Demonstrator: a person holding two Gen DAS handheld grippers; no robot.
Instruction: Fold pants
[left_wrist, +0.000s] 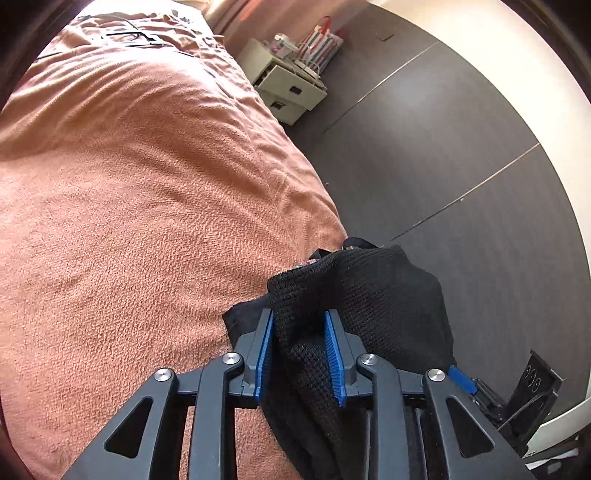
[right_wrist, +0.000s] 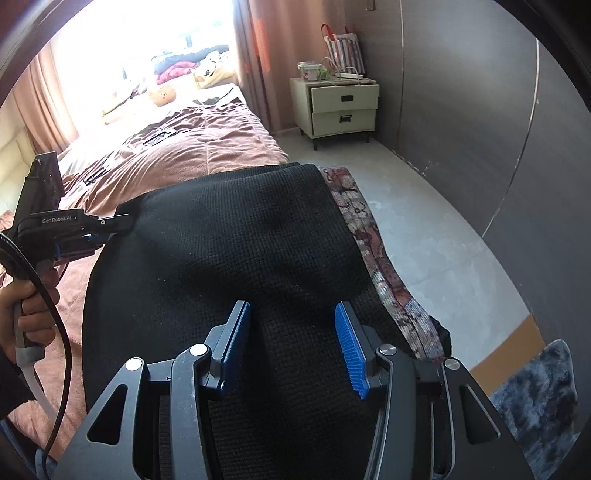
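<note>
The pants (right_wrist: 229, 236) are black knit cloth with a patterned waistband (right_wrist: 373, 236), spread over the near end of the bed. My left gripper (left_wrist: 300, 317) has a bunched fold of the pants (left_wrist: 354, 291) between its blue pads, at the bed's right edge. It also shows in the right wrist view (right_wrist: 122, 221), gripping the pants' far left corner. My right gripper (right_wrist: 291, 310) stands over the near part of the pants with its jaws apart and cloth lying between the pads.
The bed has a pinkish-brown cover (left_wrist: 140, 192). A cream nightstand (right_wrist: 341, 107) with two drawers stands by the dark wall, a striped bag (right_wrist: 345, 46) behind it. A grey floor (right_wrist: 417, 206) and a dark blue rug (right_wrist: 535, 398) lie to the right.
</note>
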